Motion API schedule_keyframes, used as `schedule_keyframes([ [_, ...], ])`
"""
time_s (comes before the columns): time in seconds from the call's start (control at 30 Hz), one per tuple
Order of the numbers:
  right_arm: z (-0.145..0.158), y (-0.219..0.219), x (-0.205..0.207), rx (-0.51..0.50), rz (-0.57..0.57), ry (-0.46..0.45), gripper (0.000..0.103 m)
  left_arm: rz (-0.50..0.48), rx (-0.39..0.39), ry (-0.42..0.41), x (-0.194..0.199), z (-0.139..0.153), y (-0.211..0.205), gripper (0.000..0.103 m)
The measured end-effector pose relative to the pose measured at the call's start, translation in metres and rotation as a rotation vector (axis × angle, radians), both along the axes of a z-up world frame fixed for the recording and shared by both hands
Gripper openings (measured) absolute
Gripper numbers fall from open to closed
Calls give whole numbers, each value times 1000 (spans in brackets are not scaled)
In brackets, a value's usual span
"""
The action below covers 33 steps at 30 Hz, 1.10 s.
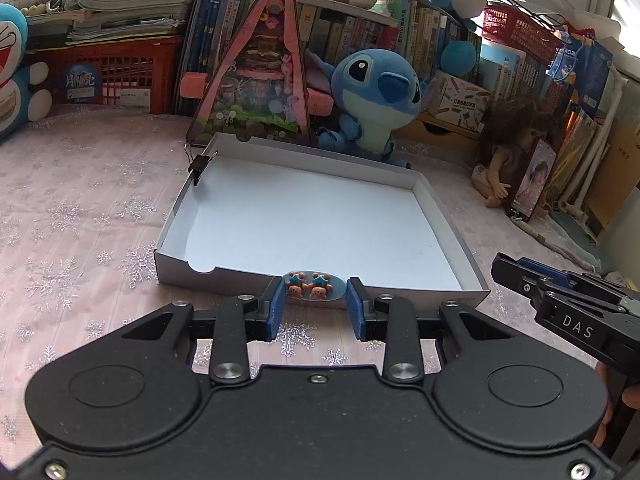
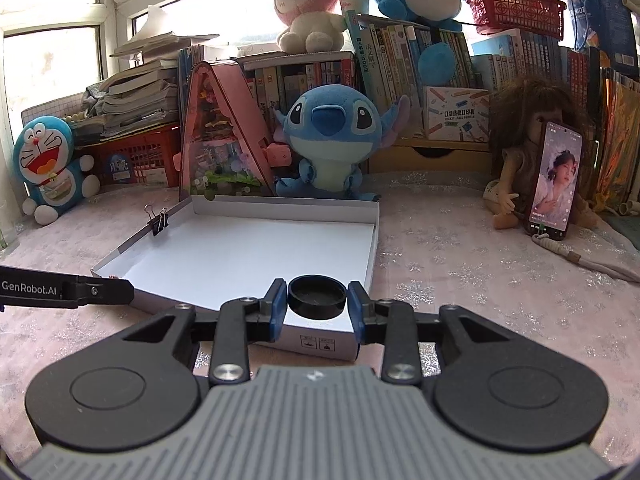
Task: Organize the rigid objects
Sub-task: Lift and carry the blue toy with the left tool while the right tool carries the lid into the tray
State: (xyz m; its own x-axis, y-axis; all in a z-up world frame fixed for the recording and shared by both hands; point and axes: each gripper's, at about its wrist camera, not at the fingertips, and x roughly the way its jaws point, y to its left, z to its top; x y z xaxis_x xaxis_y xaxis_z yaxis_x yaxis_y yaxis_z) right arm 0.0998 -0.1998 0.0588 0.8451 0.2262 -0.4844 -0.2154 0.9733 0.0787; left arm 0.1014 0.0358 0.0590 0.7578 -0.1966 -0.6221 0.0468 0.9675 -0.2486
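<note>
A shallow white cardboard box (image 1: 432, 200) lies open on the pink snowflake cloth, with a black binder clip (image 1: 199, 168) on its left wall. My left gripper (image 1: 316, 292) is shut on a small blue oval piece with little brown bears (image 1: 314, 285), held just over the box's near wall. My right gripper (image 2: 317, 300) is shut on a round black lid (image 2: 317, 295), held above the near right corner of the box (image 2: 374, 240). The clip (image 2: 157, 222) also shows in the right wrist view. Each gripper's tip appears in the other's view: the right gripper (image 1: 560, 296), the left gripper (image 2: 100, 290).
Behind the box stand a blue plush (image 2: 330, 140), a pink triangular display case (image 2: 224, 136), rows of books and red baskets (image 2: 136, 160). A doll (image 2: 516, 184) props up a phone (image 2: 554, 180) at the right. A blue cat plush (image 2: 48, 168) sits far left.
</note>
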Motion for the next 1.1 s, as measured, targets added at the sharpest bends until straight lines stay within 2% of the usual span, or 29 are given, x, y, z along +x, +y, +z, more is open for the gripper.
schedule_keyframes([
  [0.13, 0, -2, 17, 22, -12, 33, 39, 20, -15, 28, 19, 0, 4, 31],
  [0.4, -7, 3, 47, 63, -28, 99, 39, 27, 38, 53, 56, -8, -2, 31],
  [0.6, -10, 13, 69, 28, -30, 112, 39, 34, 44, 96, 83, -20, -5, 31],
  [0.73, -13, 14, 88, 41, -23, 170, 39, 22, 48, 122, 97, -23, -9, 31],
  [0.93, -22, 13, 113, 56, -31, 267, 39, 15, 13, 176, 114, -33, -9, 31],
  [1.1, -29, 15, 119, 54, -34, 309, 39, 13, 20, 191, 120, -36, -11, 31],
])
